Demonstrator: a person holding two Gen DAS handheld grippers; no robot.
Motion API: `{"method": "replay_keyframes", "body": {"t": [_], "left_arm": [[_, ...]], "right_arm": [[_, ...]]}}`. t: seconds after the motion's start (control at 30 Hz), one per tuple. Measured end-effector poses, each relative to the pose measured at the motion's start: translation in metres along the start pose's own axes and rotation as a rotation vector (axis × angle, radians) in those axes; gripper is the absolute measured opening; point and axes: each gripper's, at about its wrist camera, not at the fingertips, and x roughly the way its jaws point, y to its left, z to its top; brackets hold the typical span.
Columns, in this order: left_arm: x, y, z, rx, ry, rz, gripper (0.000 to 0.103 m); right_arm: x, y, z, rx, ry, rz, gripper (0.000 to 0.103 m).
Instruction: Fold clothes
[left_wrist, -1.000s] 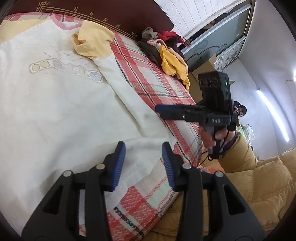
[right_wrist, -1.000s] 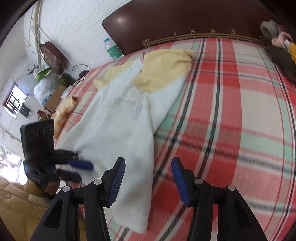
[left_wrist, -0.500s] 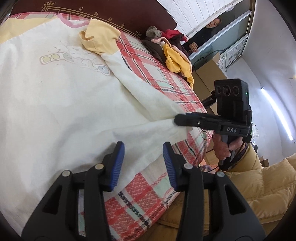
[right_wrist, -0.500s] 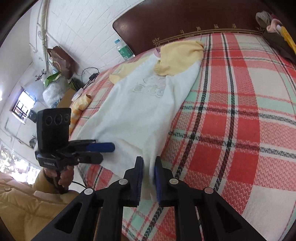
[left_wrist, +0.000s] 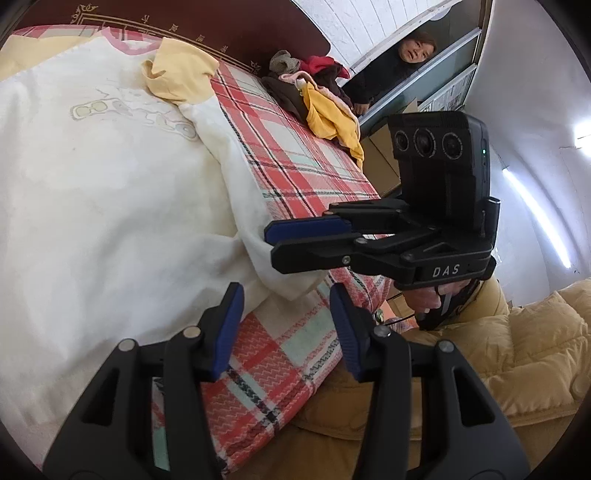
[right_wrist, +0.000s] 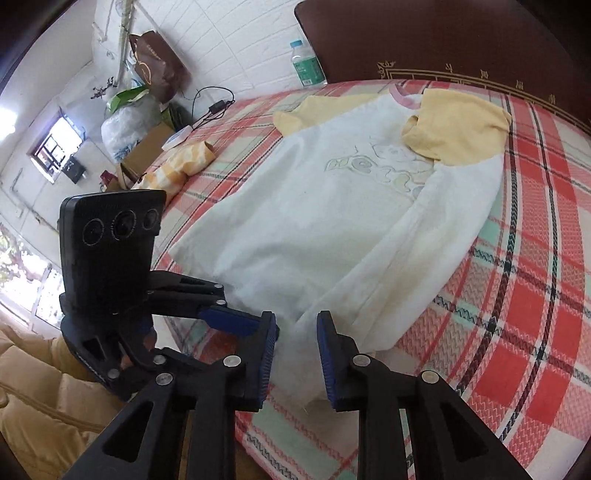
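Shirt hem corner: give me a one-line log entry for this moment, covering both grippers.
right gripper: jaws just opening, shirt hem corner between them | left gripper: jaws just opening, empty, over bedspread edge

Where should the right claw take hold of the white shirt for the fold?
At the bottom hem corner of the shirt, coming from the near edge of the bed. That corner already sits between the blue pads of the right claw and hangs loose, so it lifts without dragging. The pads stand apart, having just been opening; close them on it.
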Motion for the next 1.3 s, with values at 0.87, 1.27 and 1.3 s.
{"method": "replay_keyframes", "body": {"t": [0.87,1.27,1.3], "left_arm": [[0.036,0.008,0.034,0.013,0.084,0.045,0.05],[0.018,0.021,0.028,-0.041,0.061,0.08,0.033],[0.016,0.024,0.027,-0.052,0.057,0.084,0.033]], "right_arm": [[-0.017,-0.026,-0.038,0.124,-0.049,0.063,0.042],[-0.015,-0.044,-0.037,0.182,-0.079,0.058,0.042],[-0.013,-0.043,-0.036,0.176,-0.078,0.058,0.042]]}}
